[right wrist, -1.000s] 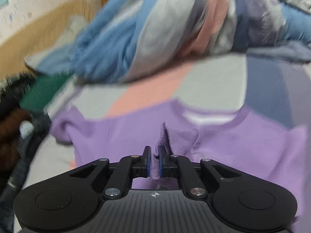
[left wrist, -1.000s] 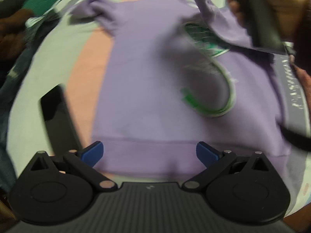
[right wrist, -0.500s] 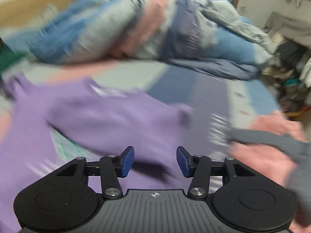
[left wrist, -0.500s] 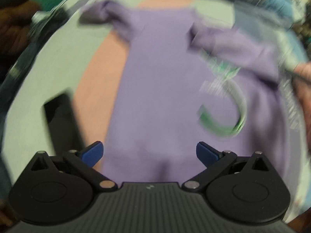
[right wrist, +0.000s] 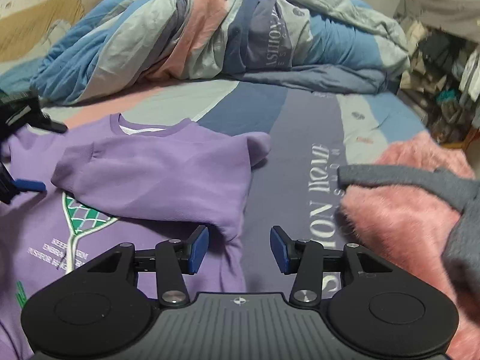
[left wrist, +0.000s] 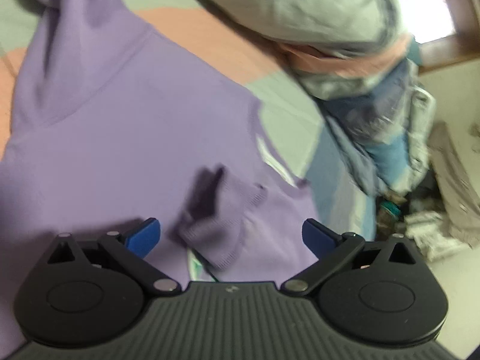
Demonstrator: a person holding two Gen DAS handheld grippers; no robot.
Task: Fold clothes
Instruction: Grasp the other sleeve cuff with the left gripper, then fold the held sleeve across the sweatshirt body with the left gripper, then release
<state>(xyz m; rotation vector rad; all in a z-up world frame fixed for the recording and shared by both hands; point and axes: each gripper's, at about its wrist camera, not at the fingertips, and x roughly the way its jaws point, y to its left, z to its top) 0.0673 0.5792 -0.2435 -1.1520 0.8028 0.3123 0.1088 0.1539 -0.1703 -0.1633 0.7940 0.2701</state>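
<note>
Right wrist view: the purple sweatshirt (right wrist: 156, 168) lies flat on the bedsheet (right wrist: 288, 138), one sleeve folded across its chest, and the right gripper (right wrist: 239, 247) hovers spread apart, holding nothing. Over that sleeve's cuff (left wrist: 222, 225), the left gripper (left wrist: 231, 235) is likewise spread wide and unladen.

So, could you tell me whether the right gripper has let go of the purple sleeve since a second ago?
Yes. The right gripper now stands open and empty, and the sleeve lies folded across the sweatshirt's racket print.

Cloth everywhere — soft and matt.
The purple sweatshirt (right wrist: 156, 174) is showing smooth knit with ribbed cuffs; the pink garment (right wrist: 405, 210) is looking fluffy — the right hand-held gripper (right wrist: 239, 249) matt black plastic.
</note>
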